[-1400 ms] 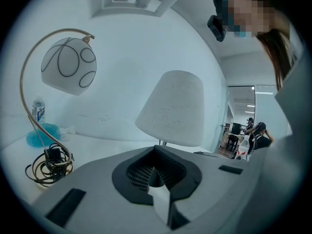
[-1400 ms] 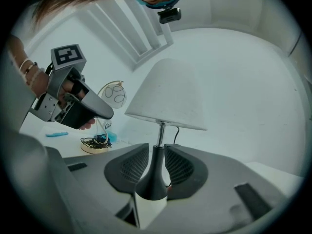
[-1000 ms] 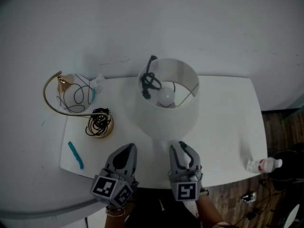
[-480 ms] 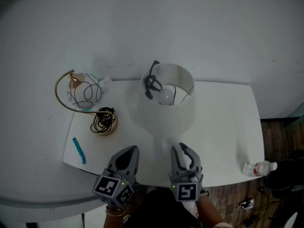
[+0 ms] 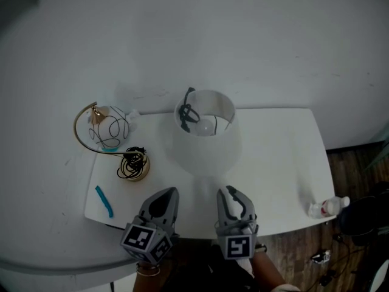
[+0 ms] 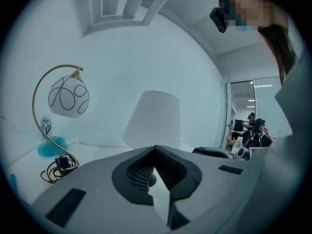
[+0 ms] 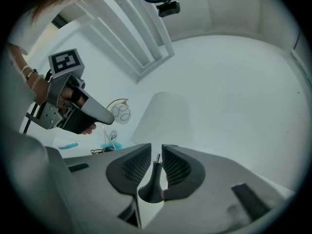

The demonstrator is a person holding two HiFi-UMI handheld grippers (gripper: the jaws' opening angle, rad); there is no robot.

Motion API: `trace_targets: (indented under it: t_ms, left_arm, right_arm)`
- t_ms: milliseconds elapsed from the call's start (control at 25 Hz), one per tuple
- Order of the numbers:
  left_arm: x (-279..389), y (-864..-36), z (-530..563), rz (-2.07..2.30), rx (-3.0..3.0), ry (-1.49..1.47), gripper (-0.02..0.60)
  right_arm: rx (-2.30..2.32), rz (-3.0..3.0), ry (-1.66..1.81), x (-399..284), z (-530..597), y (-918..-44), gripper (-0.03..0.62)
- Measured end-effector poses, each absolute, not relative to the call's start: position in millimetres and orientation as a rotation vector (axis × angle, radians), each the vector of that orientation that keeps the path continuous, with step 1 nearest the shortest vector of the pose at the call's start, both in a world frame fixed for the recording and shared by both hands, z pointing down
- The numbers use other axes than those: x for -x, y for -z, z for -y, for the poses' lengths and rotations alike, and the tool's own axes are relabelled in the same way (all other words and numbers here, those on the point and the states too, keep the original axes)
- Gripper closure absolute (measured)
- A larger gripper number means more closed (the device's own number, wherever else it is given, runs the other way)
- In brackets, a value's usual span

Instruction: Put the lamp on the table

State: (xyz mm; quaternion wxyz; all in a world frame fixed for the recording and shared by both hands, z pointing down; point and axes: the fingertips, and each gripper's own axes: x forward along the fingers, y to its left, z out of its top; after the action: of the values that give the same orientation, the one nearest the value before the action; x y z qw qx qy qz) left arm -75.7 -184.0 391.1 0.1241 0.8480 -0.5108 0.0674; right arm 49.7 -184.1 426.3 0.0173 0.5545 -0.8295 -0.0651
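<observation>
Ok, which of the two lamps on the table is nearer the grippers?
The lamp with the wide white shade, standing ahead of both. The gold arc lamp with the patterned globe stands farther off to the left.

The right gripper [image 5: 228, 193] is closing its jaws, and nothing is between them. The white lamp [image 5: 205, 146] now looks smaller and farther away than before.

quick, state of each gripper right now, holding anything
left gripper: shut, holding nothing
right gripper: open, jaws closing, nothing held between them
</observation>
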Motion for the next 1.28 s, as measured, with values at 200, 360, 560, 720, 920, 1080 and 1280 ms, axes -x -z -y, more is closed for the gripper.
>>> trace_targets:
  t_ms: [200, 360, 560, 720, 920, 1080, 1280]
  left_arm:
    - [78.0, -382.5, 174.8, 1.444, -2.522, -0.199, 0.583]
    - [81.7, -375.9, 164.2, 1.409, -2.554, -0.192, 0.583]
    - [85.7, -373.6, 150.7, 1.374, -2.589, -0.184, 0.583]
    - [84.0, -367.9, 141.4, 1.346, -2.616, -0.169, 0.583]
    - [80.9, -363.0, 126.2, 1.313, -2.647, -0.146, 0.583]
    - [81.5, -356.8, 112.2, 1.308, -2.652, -0.127, 0.583]
    - [86.9, -356.8, 91.0, 1.301, -2.659, -0.115, 0.583]
  right_arm:
    - [-1.773, 2.559, 0.257, -44.5, 171.6, -410.2, 0.526]
    - [-1.802, 2.537, 0.265, -39.5, 159.5, -400.4, 0.526]
    - [-1.841, 2.515, 0.312, -35.9, 143.3, -385.8, 0.546]
    - [-1.846, 2.487, 0.343, -36.0, 129.0, -378.1, 0.548]
    - [-1.887, 2.459, 0.359, -39.4, 108.8, -370.6, 0.583]
    - [-1.917, 2.46, 0.368, -40.1, 92.3, -363.8, 0.583]
    - [-1.9, 2.424, 0.385, -37.9, 69.8, -362.2, 0.586]
